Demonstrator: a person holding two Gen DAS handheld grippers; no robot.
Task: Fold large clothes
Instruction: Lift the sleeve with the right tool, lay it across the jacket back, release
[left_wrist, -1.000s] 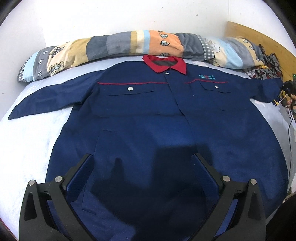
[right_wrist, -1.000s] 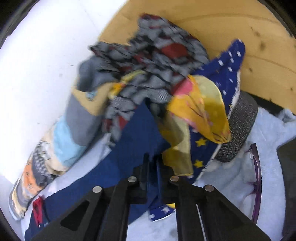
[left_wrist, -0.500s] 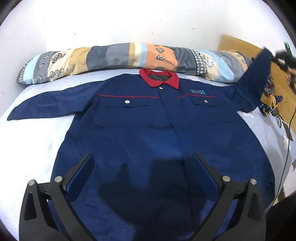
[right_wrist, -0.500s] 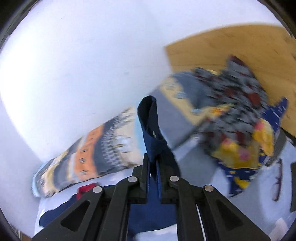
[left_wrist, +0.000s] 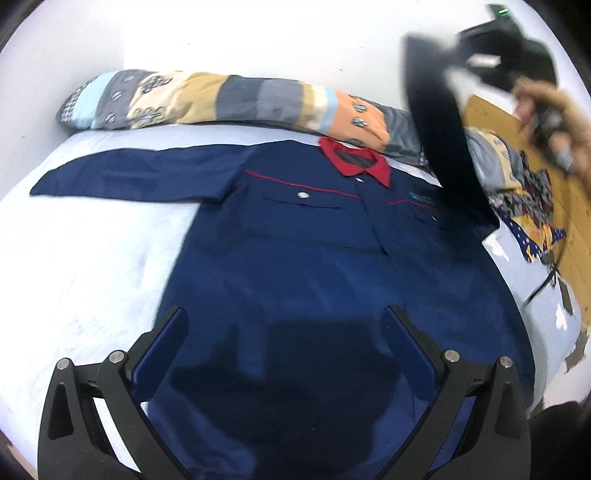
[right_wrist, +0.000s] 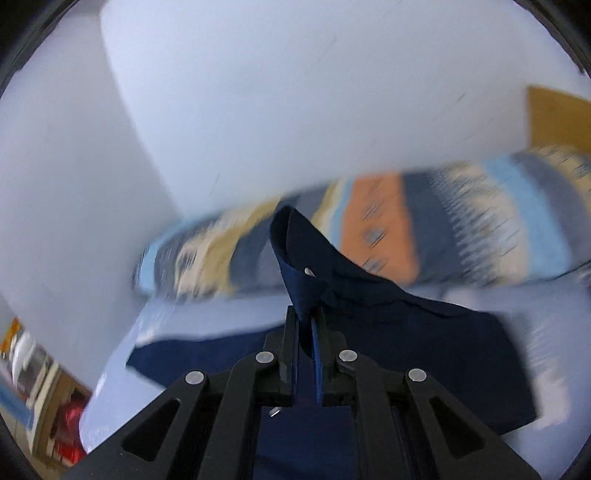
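Navy cloth fills most of the left wrist view: the work shirt (left_wrist: 306, 266) lies flat and face up on the pale bed sheet (left_wrist: 92, 258), with its red collar (left_wrist: 354, 162) toward the patchwork pillow (left_wrist: 221, 99) at the top of the frame. One sleeve (left_wrist: 122, 177) is spread out to the upper left. The other sleeve (left_wrist: 439, 122) I hold in the air at the upper right, its cuff (right_wrist: 295, 258) pinched between the closed jaws of my right gripper (right_wrist: 306, 332). My left gripper (left_wrist: 284, 354) hangs with its jaws wide and nothing between them, low in the frame above the hem part of the shirt.

To do this step well, I think I must carry the cuff across the chest toward the middle of the shirt and lay the sleeve flat, without twist. The pull should be gentle, so the body does not slide on the sheet. My free gripper could press the cloth near the shoulder if it starts to move. I should let go only when the cuff rests on the shirt.
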